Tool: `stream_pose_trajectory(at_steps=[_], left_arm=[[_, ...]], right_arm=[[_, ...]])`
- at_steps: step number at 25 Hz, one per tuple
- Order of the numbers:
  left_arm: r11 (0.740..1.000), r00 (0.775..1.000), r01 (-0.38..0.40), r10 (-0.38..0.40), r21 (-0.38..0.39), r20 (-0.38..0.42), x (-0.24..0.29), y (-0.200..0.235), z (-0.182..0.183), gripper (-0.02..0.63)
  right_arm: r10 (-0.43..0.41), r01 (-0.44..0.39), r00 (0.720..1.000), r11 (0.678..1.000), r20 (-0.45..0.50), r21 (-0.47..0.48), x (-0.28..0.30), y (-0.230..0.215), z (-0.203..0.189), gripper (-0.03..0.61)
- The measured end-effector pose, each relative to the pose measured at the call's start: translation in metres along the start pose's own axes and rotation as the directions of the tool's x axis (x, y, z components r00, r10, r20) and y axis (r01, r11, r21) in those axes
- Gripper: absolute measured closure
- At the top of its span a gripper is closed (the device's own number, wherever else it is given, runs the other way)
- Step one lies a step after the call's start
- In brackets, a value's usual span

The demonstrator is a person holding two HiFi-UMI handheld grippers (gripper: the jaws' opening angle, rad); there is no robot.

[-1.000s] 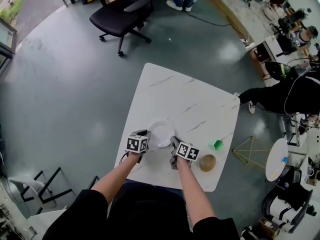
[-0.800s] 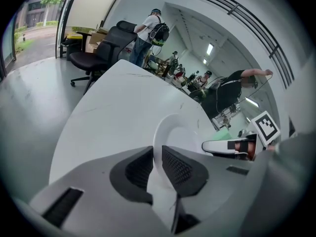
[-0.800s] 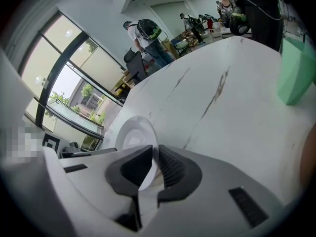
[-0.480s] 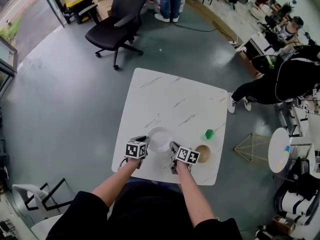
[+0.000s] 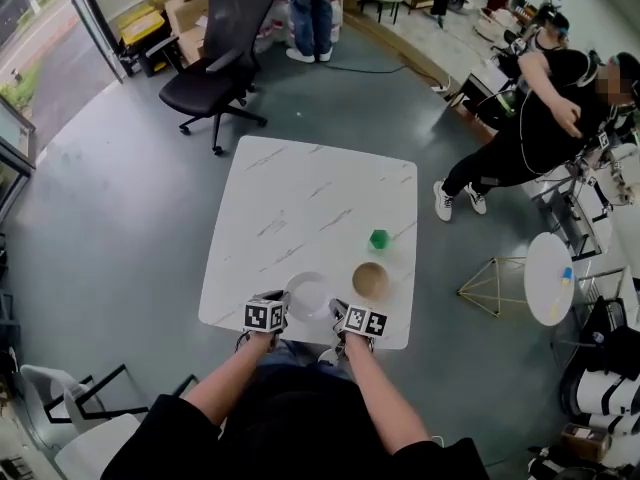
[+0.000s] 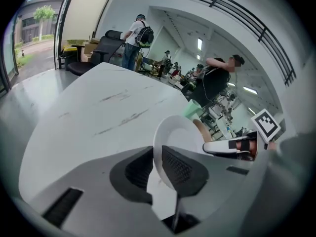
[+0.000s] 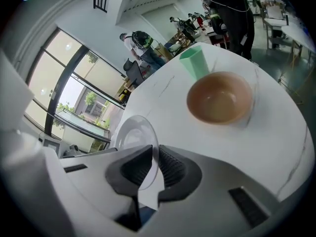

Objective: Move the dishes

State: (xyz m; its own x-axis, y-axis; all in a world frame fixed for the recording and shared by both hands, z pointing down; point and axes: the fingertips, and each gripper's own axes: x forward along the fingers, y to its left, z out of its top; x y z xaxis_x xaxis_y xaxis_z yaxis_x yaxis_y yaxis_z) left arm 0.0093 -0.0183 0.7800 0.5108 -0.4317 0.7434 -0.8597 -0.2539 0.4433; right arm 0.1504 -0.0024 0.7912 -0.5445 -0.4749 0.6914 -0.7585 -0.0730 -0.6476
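Note:
A white plate (image 5: 308,296) hangs over the near edge of the white marble table (image 5: 300,198), carried between both grippers. My left gripper (image 5: 283,305) is shut on its left rim, and its jaws have just been closing a little on that rim (image 6: 180,137). My right gripper (image 5: 338,313) is shut on the plate's right rim (image 7: 132,132). The plate stands tilted, nearly on edge, in both gripper views. A brown bowl (image 5: 370,281) and a green cup (image 5: 379,239) stand on the table beyond the right gripper.
A black office chair (image 5: 205,68) stands beyond the table's far left corner. One person (image 5: 540,108) is at the right, another (image 5: 310,8) at the back. A small round white table (image 5: 548,278) and a wire frame (image 5: 495,288) stand to the right.
Both grippers have drawn back with the plate from the table's middle towards its near edge, and lifted it slightly. The bowl, earlier beside the right gripper, now lies ahead of it.

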Motion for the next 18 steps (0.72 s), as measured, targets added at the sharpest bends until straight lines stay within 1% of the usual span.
stream_pose_trajectory(at_steps=[4,9,15,18], left_arm=[[1.0,1.0,0.002,-0.001,0.014,-0.021,0.007,-0.034,-0.032,0.546],[1.0,0.999,0.005,-0.003,0.027,-0.054,0.02,-0.065,-0.056,0.546],[0.997,0.993,0.043,-0.035,0.069,-0.111,0.044,-0.094,-0.074,0.546],[0.995,0.989,0.073,-0.064,0.065,-0.132,0.054,-0.105,-0.08,0.546]], right_arm=[[-0.01,0.01,1.0,1.0,-0.001,0.021,-0.028,-0.032,-0.019,0.525],[-0.027,0.027,1.0,0.999,-0.003,0.026,-0.054,-0.064,-0.033,0.525],[-0.067,0.067,0.998,0.996,0.005,0.054,-0.073,-0.1,-0.038,0.523],[-0.076,0.075,0.997,0.995,0.007,0.07,-0.081,-0.113,-0.039,0.525]])
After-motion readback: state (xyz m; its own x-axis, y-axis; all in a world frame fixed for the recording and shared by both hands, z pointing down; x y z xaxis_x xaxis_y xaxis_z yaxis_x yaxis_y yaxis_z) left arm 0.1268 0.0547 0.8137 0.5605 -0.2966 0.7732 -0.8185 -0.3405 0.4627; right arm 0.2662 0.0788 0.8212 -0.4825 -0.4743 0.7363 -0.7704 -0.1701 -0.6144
